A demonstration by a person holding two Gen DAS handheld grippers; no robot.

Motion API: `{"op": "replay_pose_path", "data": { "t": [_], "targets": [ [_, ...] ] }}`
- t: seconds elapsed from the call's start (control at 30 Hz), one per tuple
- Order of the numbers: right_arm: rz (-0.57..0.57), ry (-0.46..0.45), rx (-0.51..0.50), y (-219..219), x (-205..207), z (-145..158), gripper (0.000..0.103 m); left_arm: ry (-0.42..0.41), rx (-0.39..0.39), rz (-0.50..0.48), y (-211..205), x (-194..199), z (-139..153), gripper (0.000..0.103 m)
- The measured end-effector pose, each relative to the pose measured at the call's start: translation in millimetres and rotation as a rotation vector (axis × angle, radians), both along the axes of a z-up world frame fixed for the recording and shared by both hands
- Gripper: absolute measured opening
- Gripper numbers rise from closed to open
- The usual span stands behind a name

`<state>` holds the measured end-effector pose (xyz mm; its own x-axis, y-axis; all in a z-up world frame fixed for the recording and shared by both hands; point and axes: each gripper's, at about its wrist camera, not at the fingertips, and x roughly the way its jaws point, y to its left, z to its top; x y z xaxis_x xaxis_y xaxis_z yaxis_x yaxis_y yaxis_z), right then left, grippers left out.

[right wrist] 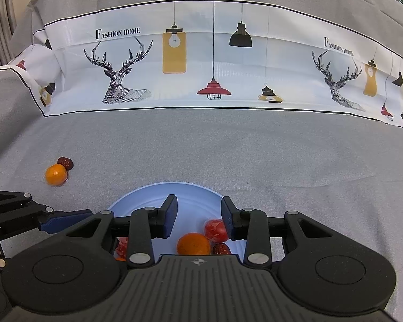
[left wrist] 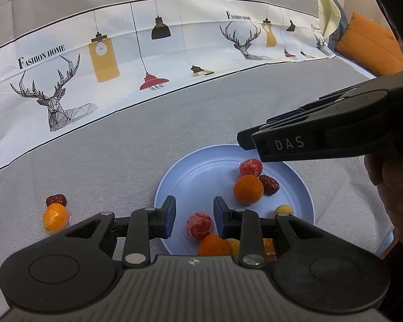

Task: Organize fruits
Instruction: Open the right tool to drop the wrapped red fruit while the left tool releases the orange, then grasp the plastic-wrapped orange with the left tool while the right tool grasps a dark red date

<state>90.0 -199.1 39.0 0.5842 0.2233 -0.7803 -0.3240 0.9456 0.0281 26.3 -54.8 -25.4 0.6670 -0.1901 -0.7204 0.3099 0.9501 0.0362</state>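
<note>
From my remote station, the largest surface is the grey cloth-covered tabletop [right wrist: 255,147], bounded at the far side by a white printed cloth band [right wrist: 201,61] with deer and lamp motifs; the grey area between that band and the plate is open, and an orange cushion [left wrist: 368,45] sits at the far right edge. The light-blue plate [left wrist: 198,166] lies directly below both tools, its rim clear of the band. The left tongs [left wrist: 194,216] are spread, nothing pinched, with one wrapped red fruit [left wrist: 199,225] lying on the plate between and below the fingers. The right tongs [right wrist: 198,216] are likewise spread and empty, hovering over the plate's far half; a second wrapped red fruit [right wrist: 215,230] lies just beside its right finger. I count two oranges: one on the plate [left wrist: 248,189], one off it [left wrist: 55,216]. Two dark red dates: one on the plate [left wrist: 269,184], one touching the outside orange [left wrist: 56,200]. Further small yellow and orange pieces on the plate are partly hidden.
</note>
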Motion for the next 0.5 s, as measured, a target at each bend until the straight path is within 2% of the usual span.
{"op": "replay_pose_path", "data": {
  "t": [0.5],
  "targets": [
    [-0.006, -0.015, -0.002, 0.9, -1.4, 2.1, 0.038, -0.003, 0.003, 0.01, 2.6, 1.5, 0.7, 0.034]
  ]
}}
